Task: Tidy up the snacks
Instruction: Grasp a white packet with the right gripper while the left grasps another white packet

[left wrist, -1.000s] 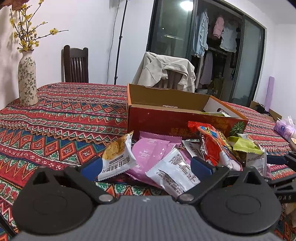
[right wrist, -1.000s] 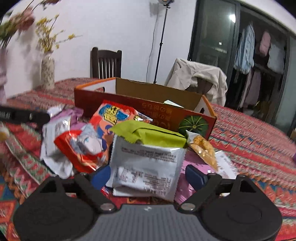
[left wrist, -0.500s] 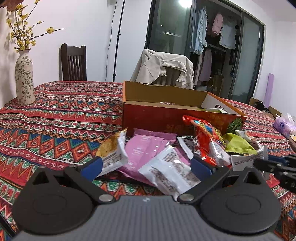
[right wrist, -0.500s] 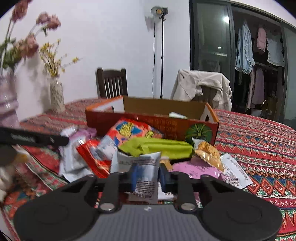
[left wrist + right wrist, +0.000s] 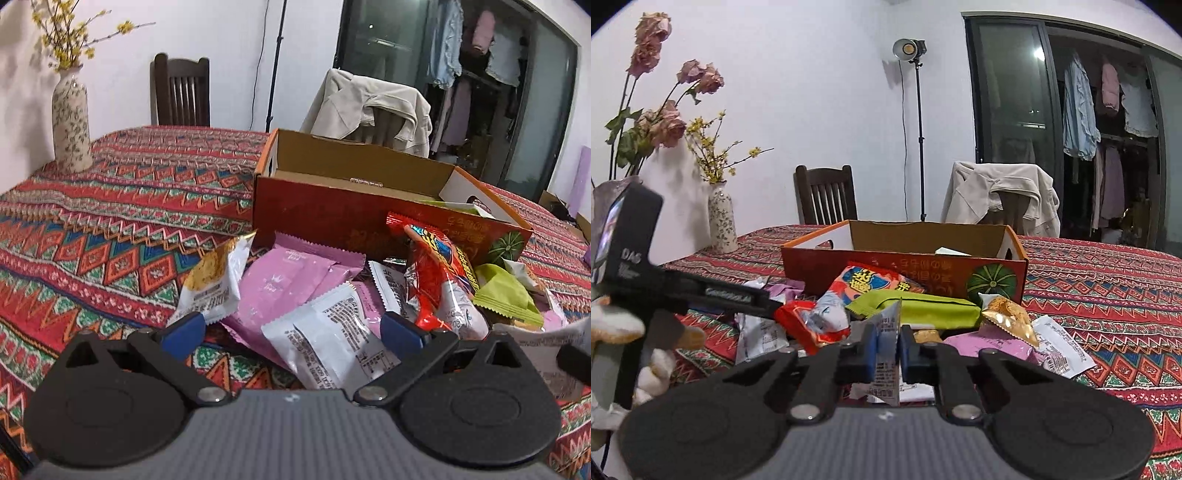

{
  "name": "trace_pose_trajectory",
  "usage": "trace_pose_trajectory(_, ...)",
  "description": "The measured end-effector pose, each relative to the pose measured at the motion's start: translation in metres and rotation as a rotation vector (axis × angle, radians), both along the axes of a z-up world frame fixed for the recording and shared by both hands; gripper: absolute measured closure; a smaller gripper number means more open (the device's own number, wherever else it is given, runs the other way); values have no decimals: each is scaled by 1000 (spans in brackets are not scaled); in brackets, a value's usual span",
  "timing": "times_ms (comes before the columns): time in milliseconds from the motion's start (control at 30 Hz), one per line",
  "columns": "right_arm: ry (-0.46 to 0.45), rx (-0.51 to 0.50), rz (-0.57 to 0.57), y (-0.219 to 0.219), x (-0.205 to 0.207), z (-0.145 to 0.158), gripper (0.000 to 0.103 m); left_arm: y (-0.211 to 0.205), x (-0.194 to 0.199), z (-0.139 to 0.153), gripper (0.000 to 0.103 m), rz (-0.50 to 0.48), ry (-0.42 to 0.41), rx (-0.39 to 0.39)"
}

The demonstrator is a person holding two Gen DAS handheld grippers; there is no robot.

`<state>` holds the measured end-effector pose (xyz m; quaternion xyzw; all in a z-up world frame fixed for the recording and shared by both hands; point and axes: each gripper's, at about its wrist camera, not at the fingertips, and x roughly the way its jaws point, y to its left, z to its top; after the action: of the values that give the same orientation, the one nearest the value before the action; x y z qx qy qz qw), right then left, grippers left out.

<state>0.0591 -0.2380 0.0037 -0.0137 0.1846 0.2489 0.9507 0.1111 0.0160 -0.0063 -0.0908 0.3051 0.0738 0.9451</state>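
Silver foil snack packet (image 5: 887,350) sits pinched in the right gripper (image 5: 887,352), before the red cardboard box (image 5: 905,266); left gripper (image 5: 291,330) gapes wide, empty.

I note a table spread with a red zigzag-patterned cloth (image 5: 122,229). A floral ceramic vase (image 5: 71,122) of yellow sprigs stands at its far left edge, with a second vase of faded pink roses (image 5: 661,118) nearer my right-hand view. Behind the table: a dark wooden chair (image 5: 825,194), a beige jacket (image 5: 369,110) draped over another chair, a light stand (image 5: 918,129), and hanging clothes (image 5: 1108,110) past glass doors.
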Motion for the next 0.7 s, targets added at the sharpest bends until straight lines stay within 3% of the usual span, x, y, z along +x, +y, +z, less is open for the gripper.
trace_pose_trajectory(133, -3, -13, 12, 4, -3, -2, 91, -1, -2, -4, 4, -13, 17, -1)
trace_pose_trajectory(367, 21, -25, 47, 12, -5, -10, 91, 3, -8, -9, 40, -64, 17, -54)
trace_pose_trajectory(700, 42, -43, 53, 16, -3, -13, 91, 12, -19, -10, 52, -104, 2, -78)
